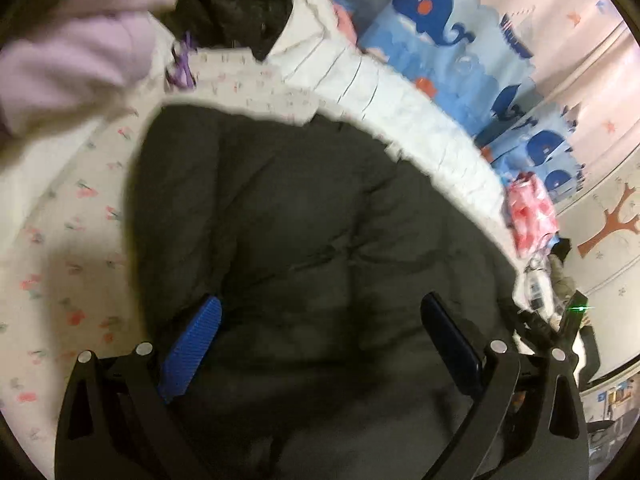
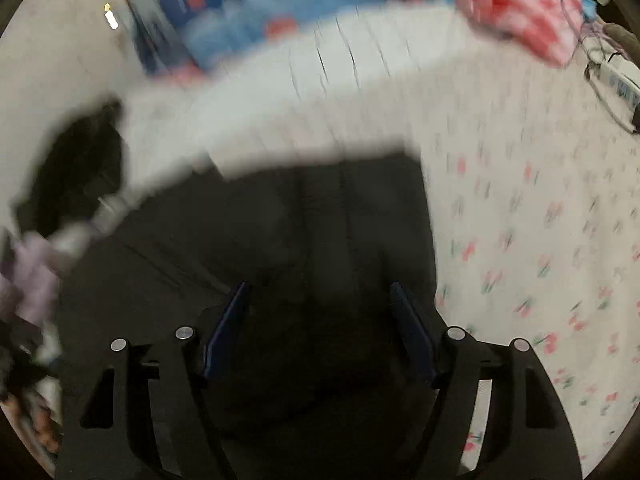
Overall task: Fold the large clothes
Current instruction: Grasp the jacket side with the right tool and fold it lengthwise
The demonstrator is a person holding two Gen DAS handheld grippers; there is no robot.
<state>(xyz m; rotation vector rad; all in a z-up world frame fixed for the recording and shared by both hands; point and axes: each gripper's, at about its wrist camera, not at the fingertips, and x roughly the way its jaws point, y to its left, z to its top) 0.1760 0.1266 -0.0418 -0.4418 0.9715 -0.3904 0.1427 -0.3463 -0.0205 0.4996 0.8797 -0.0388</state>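
A dark quilted jacket point(image 1: 304, 240) lies flat on a floral bedsheet point(image 1: 72, 240) (pink flowers), with left gripper point(image 1: 320, 336) and right gripper point(image 2: 318, 320) both spread above it, holding nothing.

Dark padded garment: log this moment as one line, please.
dark padded garment flat on floral bedsheet | left gripper open above it | right gripper open above it | nothing held

A floral bedsheet point(image 1: 72, 248) beneath — behind it a whale-print curtain point(image 1: 436, 28), a pink bag point(image 1: 532, 212), a lilac garment point(image 1: 80, 40).
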